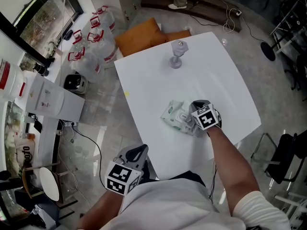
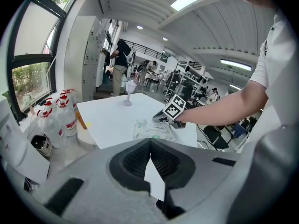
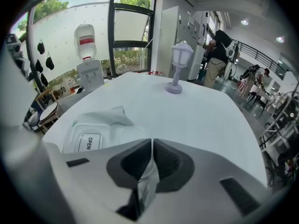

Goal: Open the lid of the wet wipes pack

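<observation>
I'm working in what is looking like a big open lab hall: a white surface (image 1: 192,71), water bottles (image 1: 98,40) sitting under tall windows (image 3: 131,31), a water dispenser (image 3: 88,73), equipment stands (image 2: 187,80) and people (image 2: 121,62) standing behind.

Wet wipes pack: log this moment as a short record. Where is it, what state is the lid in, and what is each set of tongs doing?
wet wipes pack: lies on the white table, toward the near side
lid: marked OPEN, flat and closed
right tongs: shut on the pack's wrapper edge, beside the lid
left tongs: shut, empty, off the table's near corner, away from the pack
lantern ornament: upright at the table's far side
</observation>
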`<state>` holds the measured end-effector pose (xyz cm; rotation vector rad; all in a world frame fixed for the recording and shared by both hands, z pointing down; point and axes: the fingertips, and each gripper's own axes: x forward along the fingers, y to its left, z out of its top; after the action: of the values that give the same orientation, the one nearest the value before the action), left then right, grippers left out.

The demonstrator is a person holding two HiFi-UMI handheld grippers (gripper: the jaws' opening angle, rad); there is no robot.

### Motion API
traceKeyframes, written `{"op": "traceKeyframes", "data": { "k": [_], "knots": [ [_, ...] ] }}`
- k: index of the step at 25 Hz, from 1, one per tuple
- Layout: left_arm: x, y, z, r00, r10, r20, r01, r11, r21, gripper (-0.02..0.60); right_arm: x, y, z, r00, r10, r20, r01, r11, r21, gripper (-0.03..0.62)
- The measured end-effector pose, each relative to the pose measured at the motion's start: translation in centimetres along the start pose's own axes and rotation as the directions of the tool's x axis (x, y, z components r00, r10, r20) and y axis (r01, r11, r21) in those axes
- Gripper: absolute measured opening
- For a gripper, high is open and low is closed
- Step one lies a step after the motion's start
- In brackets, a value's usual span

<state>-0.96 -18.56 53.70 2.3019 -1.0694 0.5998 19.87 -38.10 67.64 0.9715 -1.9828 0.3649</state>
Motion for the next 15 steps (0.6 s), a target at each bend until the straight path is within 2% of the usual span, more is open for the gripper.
{"op": "traceKeyframes", "data": {
  "k": [8, 15],
  "knots": [
    [0.1, 0.0, 0.2, 1.0, 0.008, 0.0, -0.008, 1.0, 0.009, 0.002, 0.9, 0.3, -0.6, 0.999, 0.039, -0.02, -0.038, 0.999, 0.016, 0.014],
    [0.0, -0.3, 0.9, 1.0, -0.028, 0.005, 0.028, 0.999, 0.04, 0.002, -1.4, -0.6, 0.5, 0.999, -0.025, 0.024, 0.025, 0.999, 0.023, 0.018]
  ]
}}
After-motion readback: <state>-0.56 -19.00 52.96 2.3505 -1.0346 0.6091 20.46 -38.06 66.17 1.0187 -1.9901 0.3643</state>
